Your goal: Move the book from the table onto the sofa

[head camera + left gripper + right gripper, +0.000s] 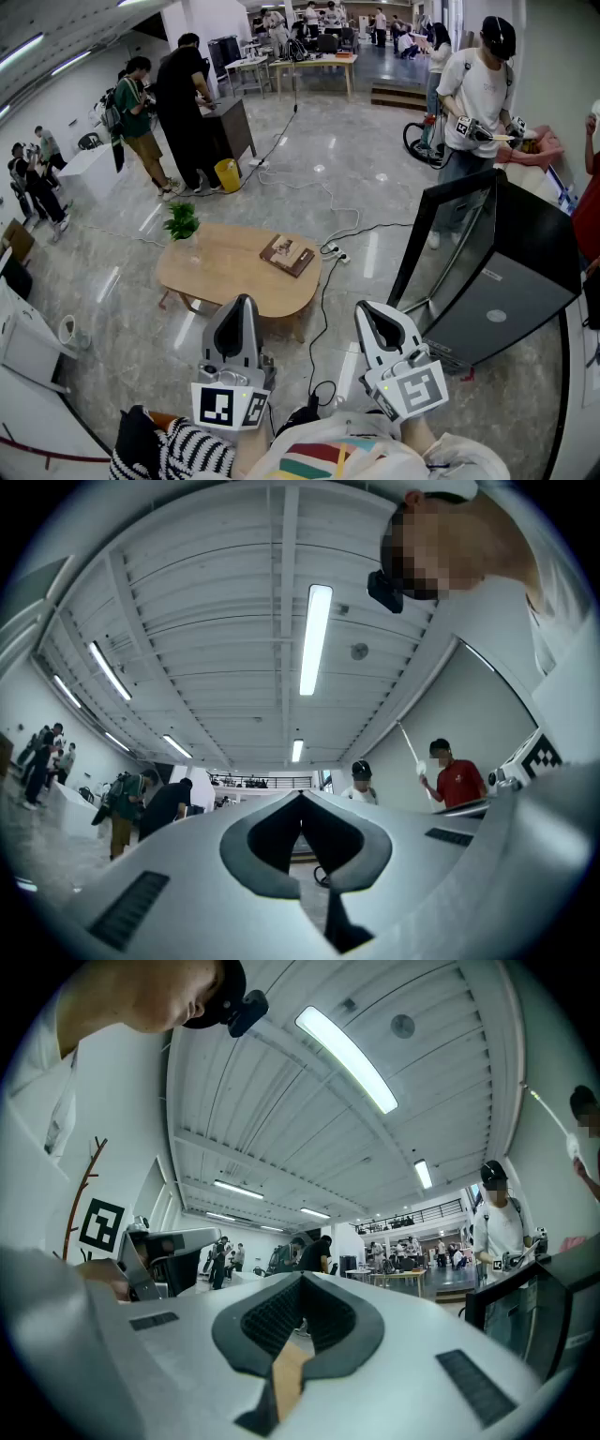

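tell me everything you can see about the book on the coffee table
The book is closed and lies flat on the light wooden table, near the table's right end in the head view and turned at an angle to its edge. Its cover looks brown with paler patches, and any print is too small to read. It looks fairly thin. Only the table touches it. Nothing rests on top of it, and the potted plant stands well apart at the table's other end.

Bright, even light falls from ceiling tube lamps (314, 639); the polished floor (319, 169) carries glare spots. Every view bows at its edges; gripper views have dark corners.
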`<state>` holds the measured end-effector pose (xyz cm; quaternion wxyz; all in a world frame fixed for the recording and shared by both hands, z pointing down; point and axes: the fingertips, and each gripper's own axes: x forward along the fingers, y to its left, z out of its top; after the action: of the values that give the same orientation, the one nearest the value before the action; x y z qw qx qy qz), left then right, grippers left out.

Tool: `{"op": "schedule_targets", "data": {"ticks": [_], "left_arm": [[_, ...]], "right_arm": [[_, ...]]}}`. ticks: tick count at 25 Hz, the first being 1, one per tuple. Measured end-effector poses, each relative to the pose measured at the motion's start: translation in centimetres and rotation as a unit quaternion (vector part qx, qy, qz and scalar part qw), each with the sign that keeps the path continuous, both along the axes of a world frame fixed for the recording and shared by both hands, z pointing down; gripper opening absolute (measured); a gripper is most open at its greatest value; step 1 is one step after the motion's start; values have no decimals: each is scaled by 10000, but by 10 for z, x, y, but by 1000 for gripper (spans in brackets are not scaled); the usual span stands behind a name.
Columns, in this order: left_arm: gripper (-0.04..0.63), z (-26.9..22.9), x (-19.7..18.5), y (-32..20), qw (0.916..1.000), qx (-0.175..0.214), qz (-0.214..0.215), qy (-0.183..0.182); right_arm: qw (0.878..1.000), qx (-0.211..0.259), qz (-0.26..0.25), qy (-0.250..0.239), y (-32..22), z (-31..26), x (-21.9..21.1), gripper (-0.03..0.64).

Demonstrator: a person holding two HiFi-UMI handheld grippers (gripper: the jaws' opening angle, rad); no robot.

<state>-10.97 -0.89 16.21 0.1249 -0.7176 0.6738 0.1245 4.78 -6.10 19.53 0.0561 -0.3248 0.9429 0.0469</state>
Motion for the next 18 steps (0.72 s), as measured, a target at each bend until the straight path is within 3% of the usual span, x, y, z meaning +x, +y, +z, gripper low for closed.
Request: {"op": "schedule_targets", "data": {"ticks": [12, 18], "left_arm": [[8, -5, 6, 4, 9999, 77, -42, -51], [7, -8, 18, 0, 9998, 66, -29, -170]], "right_arm": [[10000, 47, -58, 38, -2, 1, 2, 12], [9996, -101, -27, -269, -10, 1, 20, 13]]}}
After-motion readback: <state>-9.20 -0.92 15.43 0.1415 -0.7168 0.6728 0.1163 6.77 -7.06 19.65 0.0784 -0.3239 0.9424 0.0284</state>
